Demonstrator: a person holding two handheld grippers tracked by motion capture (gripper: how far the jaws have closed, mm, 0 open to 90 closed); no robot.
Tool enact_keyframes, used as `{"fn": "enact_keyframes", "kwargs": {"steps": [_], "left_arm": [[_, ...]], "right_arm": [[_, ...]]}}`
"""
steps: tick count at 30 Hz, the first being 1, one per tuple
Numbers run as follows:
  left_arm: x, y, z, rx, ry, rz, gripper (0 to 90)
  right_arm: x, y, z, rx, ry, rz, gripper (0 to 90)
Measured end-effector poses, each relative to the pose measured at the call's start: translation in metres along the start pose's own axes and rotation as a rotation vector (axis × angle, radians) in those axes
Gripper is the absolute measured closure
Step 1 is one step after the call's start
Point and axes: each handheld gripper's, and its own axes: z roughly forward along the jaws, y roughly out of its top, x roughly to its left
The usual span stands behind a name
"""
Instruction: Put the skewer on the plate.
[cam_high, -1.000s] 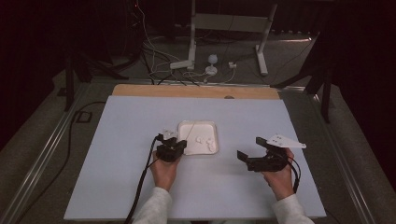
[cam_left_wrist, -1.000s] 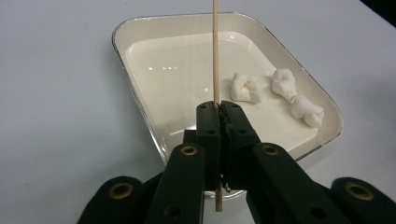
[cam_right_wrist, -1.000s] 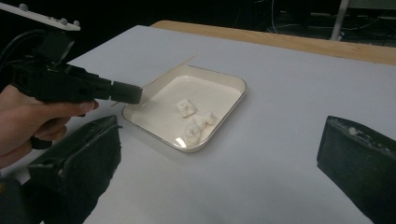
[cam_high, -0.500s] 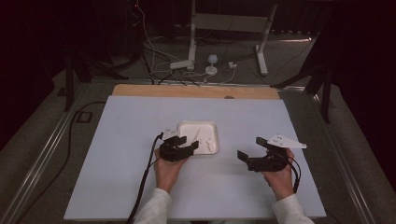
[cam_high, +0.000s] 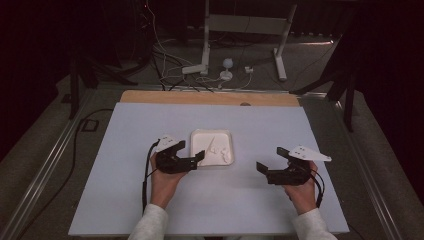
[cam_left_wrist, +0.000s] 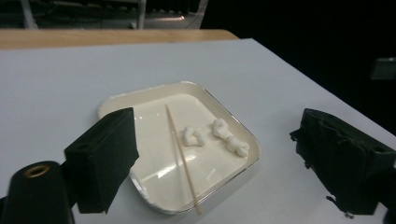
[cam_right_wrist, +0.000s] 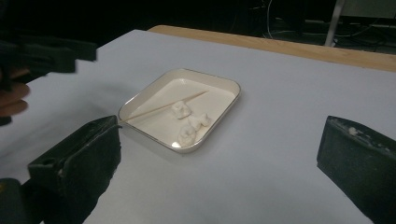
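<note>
Two grippers flanked the work. The left gripper (cam_high: 192, 159) hovered just beside the tray's (cam_high: 199, 136) near-left edge, fingers (cam_left_wrist: 103, 154) wide and empty, likely lined up for the stick (cam_left_wrist: 182, 156) lying in the tray beside the white lumps (cam_left_wrist: 219, 135). The right gripper (cam_high: 270, 167) waited well apart over the counter (cam_high: 125, 200), equally wide.

One tray (cam_left_wrist: 154, 93), one skewer (cam_left_wrist: 181, 156), three marshmallows (cam_left_wrist: 192, 136).

- The table (cam_high: 125, 200) has a pale, white-looking top with a wooden strip (cam_high: 210, 98) along its far edge.
- A white square tray (cam_high: 200, 137) lies flat near the middle.
- The tray carries a thin wooden stick (cam_left_wrist: 182, 158) and small white lumps (cam_left_wrist: 229, 137), possibly dough.
</note>
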Motion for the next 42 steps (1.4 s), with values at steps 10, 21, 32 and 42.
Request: {"fn": "enact_keyframes", "kwargs": {"steps": [10,21,32,42], "left_arm": [[0.014,-0.003,-0.046,-0.057,-0.001,0.057,1.3],[0.029,-0.018,-0.086,-0.116,0.068,0.096,0.5],[0.039,-0.031,-0.102,-0.159,0.119,0.093,0.4],[0.048,-0.033,-0.112,-0.196,0.157,0.067,0.4]], "right_arm": [[-0.004,-0.008,-0.007,-0.012,-0.014,-0.010,0.0],[-0.010,-0.018,-0.013,-0.023,-0.034,-0.005,0.0],[-0.012,-0.025,-0.015,-0.037,-0.040,0.007,0.0],[-0.020,-0.031,-0.023,-0.061,-0.066,0.022,0.0]]}}
